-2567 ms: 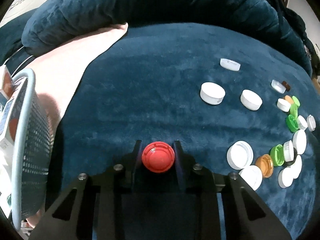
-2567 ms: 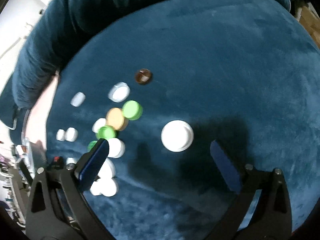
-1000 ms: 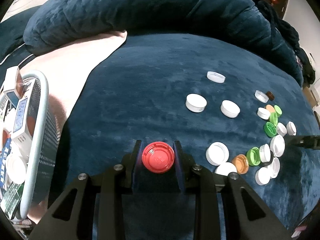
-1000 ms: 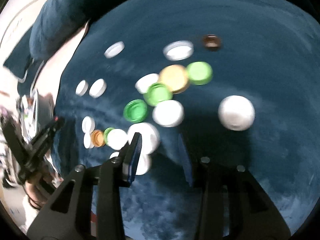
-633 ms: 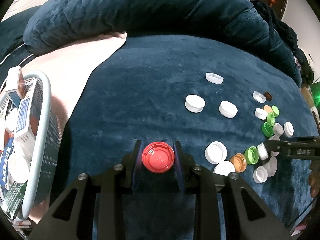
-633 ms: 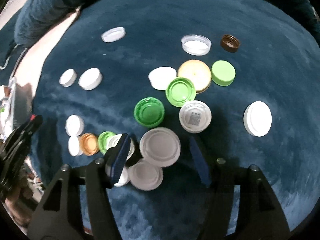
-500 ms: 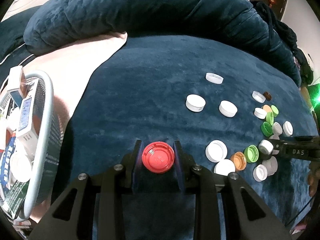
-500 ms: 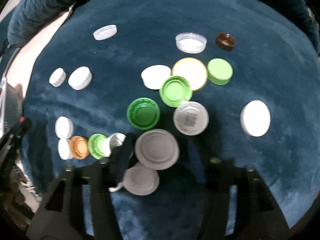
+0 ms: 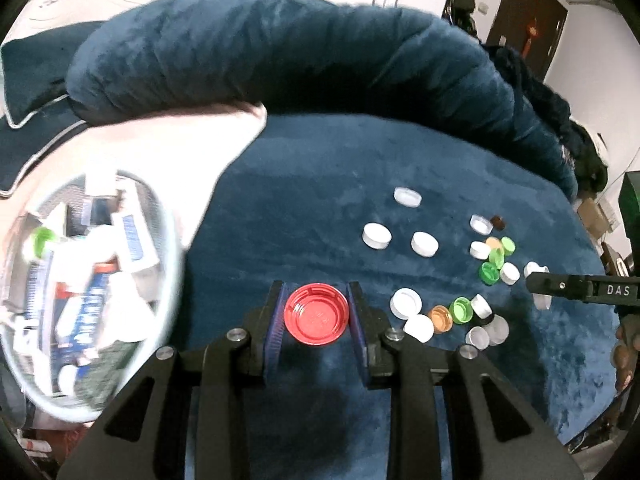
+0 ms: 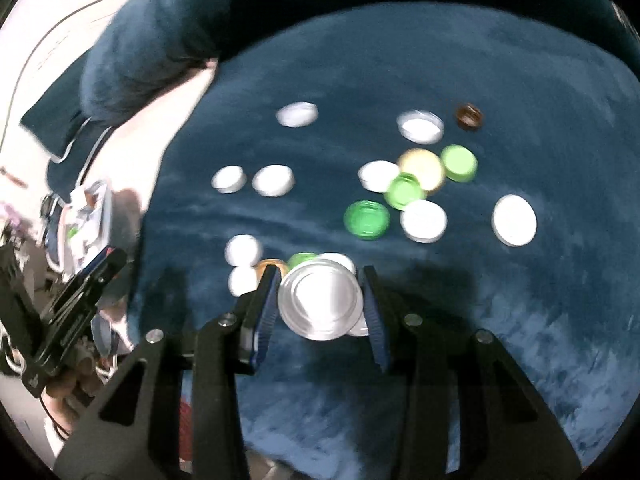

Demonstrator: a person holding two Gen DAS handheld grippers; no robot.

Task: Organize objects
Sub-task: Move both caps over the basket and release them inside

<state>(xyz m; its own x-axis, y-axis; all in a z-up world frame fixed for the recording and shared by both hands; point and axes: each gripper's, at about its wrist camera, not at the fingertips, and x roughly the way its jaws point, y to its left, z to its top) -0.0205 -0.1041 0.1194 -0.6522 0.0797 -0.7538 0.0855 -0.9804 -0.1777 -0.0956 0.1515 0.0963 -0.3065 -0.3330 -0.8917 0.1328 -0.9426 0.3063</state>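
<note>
My left gripper [image 9: 316,314] is shut on a red bottle cap [image 9: 316,315] and holds it above the dark blue velvet cushion [image 9: 320,184]. My right gripper [image 10: 320,300] is shut on a large white cap [image 10: 320,300], lifted off the cushion; it also shows in the left wrist view [image 9: 538,285] at the far right. Several white, green, orange and brown caps [image 10: 400,188] lie scattered on the cushion, also seen in the left wrist view [image 9: 448,314].
A light blue mesh basket [image 9: 170,264] full of small boxes and packets stands at the left; its view is blurred. A thick blue bolster [image 9: 280,64] rims the cushion at the back. A pink cloth [image 9: 160,152] lies beside the basket.
My right gripper has closed on a large white cap from the pile and lifted it. My left gripper, still holding the red cap, has shifted toward the basket.
</note>
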